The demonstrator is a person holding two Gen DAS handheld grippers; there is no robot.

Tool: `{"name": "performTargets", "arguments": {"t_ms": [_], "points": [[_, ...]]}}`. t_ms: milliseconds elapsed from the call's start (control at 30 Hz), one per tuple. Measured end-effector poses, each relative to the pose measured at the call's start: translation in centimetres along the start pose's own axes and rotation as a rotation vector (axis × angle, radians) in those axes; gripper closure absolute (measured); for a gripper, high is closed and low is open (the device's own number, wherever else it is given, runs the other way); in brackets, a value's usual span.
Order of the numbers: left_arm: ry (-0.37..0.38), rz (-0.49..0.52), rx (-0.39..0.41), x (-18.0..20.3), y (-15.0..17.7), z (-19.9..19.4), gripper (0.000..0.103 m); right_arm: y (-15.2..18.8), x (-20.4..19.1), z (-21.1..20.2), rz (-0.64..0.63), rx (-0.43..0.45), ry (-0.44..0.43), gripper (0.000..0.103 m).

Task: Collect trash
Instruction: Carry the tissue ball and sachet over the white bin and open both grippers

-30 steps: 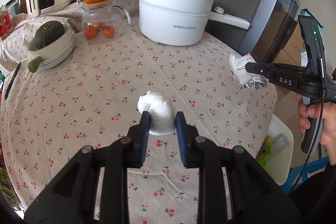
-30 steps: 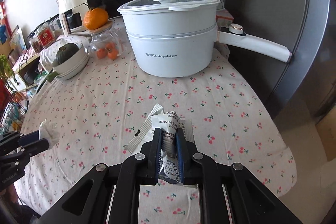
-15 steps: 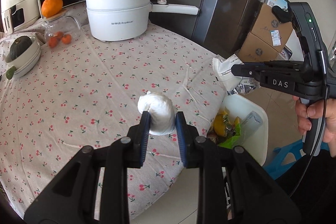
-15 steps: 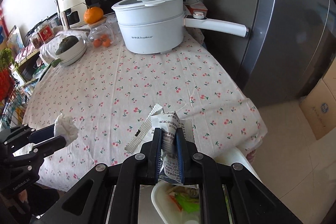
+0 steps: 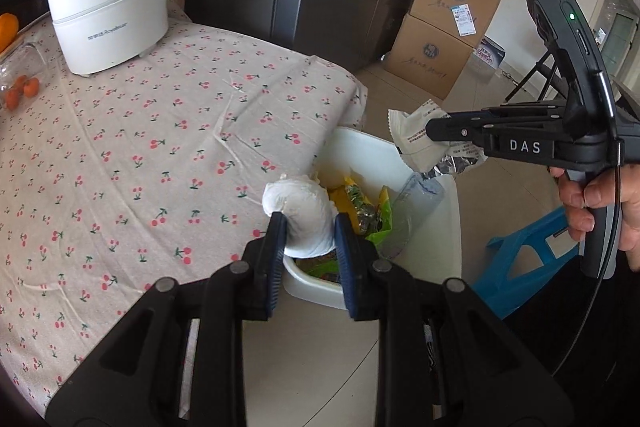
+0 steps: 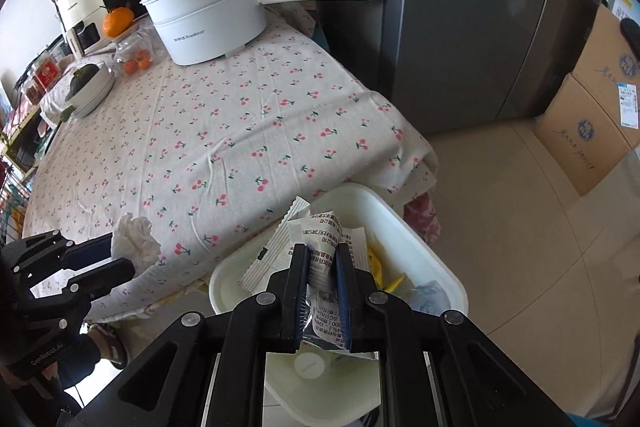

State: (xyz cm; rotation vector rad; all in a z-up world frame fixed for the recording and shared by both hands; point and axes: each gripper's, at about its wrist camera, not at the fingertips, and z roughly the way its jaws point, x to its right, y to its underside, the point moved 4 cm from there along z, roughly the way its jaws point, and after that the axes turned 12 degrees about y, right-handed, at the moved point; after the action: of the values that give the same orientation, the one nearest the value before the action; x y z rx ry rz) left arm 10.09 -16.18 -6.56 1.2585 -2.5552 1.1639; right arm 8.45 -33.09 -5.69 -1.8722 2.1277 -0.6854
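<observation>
My left gripper [image 5: 310, 227] is shut on a crumpled white tissue [image 5: 304, 215] and holds it over the near rim of the white trash bin [image 5: 448, 227], at the table's edge. My right gripper [image 6: 322, 259] is shut on a white printed snack wrapper [image 6: 320, 247] and holds it above the same bin [image 6: 400, 223]. The bin stands on the floor beside the table and holds several pieces of trash. The right gripper with the wrapper [image 5: 416, 135] shows in the left wrist view; the left gripper with the tissue [image 6: 134, 239] shows in the right wrist view.
A table with a cherry-print cloth [image 6: 200, 131] carries a white electric pot [image 6: 212, 23], a glass jar of small oranges [image 6: 136, 55] and a bowl with a green squash [image 6: 88, 83]. A grey fridge [image 6: 460, 7], cardboard boxes [image 5: 444, 35] and a blue stool [image 5: 524, 267] stand around the bin.
Both grippers have moved right off the table, each keeping its load. They now hang over the trash bin, which has come fully into view.
</observation>
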Motion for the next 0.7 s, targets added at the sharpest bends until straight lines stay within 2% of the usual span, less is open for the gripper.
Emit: {"name": "performTargets", "arguments": {"t_ms": [233,467,500,533,567,600,633,700], "points": [[0.028,0.085,-0.085,2.8,0.8,5.4,0.076,1.7,3.0,1.1,0.034,-0.049,0.037,0.088],[0.009,0.099,-0.111,2.3,1.2,7.9,0.074,2.3,4.3,1.9,0.048,-0.077,0.051,0.088],[0.009,0.093,-0.113,2.2,1.1,8.0,0.066,2.4,4.3,2.0,0.050,-0.080,0.052,0.088],[0.008,0.087,-0.117,2.2,1.1,8.0,0.050,2.4,4.4,2.1,0.051,-0.084,0.053,0.087],[-0.002,0.082,-0.113,2.2,1.0,7.9,0.040,2.4,4.4,2.2,0.052,-0.086,0.054,0.087],[-0.011,0.079,-0.104,2.2,1.0,7.6,0.026,2.4,4.4,2.3,0.053,-0.088,0.054,0.087],[-0.014,0.078,-0.097,2.3,1.0,7.4,0.023,2.4,4.4,2.3,0.053,-0.089,0.053,0.087],[-0.014,0.071,-0.104,2.4,0.8,7.0,0.022,2.4,4.3,2.3,0.053,-0.090,0.053,0.087]]}}
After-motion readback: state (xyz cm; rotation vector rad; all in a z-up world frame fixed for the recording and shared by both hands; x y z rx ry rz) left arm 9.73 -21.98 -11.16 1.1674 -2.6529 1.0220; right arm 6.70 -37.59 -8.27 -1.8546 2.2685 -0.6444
